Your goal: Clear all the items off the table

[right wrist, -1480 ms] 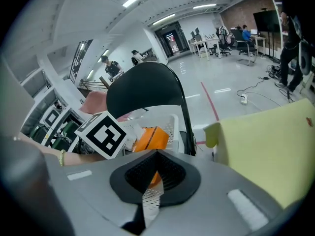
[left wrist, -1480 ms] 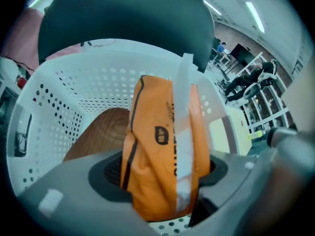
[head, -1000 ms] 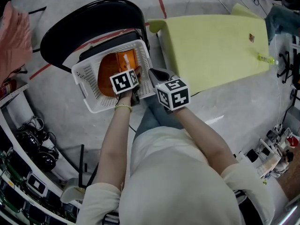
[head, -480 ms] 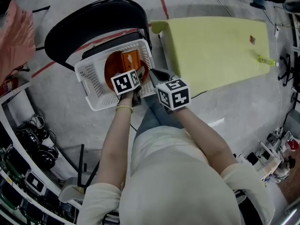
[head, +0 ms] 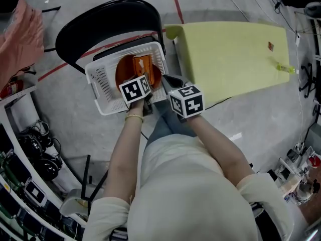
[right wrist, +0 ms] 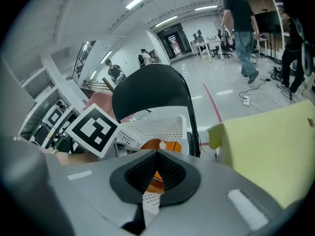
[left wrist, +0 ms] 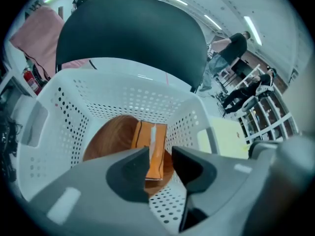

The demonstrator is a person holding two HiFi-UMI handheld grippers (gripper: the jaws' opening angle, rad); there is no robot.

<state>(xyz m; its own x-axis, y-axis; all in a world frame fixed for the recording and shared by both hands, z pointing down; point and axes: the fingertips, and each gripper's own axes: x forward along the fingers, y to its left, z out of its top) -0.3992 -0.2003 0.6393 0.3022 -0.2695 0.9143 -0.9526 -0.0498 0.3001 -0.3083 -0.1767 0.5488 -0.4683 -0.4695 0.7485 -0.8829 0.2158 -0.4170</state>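
A white perforated basket (head: 100, 70) (left wrist: 98, 97) stands on a black chair (head: 100, 19). In it an orange box (head: 142, 63) (left wrist: 150, 146) lies on a round brown wooden plate (head: 124, 75) (left wrist: 108, 136). My left gripper (head: 144, 79) (left wrist: 160, 154) hangs over the basket's near side. Its jaws have just been closing and stand a little apart with nothing between them; the box lies below, untouched. My right gripper (head: 168, 79) (right wrist: 156, 154) is shut and empty, between the basket and the yellow-green table (head: 225, 49) (right wrist: 275, 146).
On the table's far right lie a small red item (head: 270, 46) and a yellow-green item (head: 284, 68). Shelves with headphones (head: 30, 144) line the left. A pink cloth (head: 20, 34) hangs at upper left. People walk in the background.
My left gripper has lifted off the basket's contents, and the orange box and plate now show clear of it. The right gripper has stayed put.
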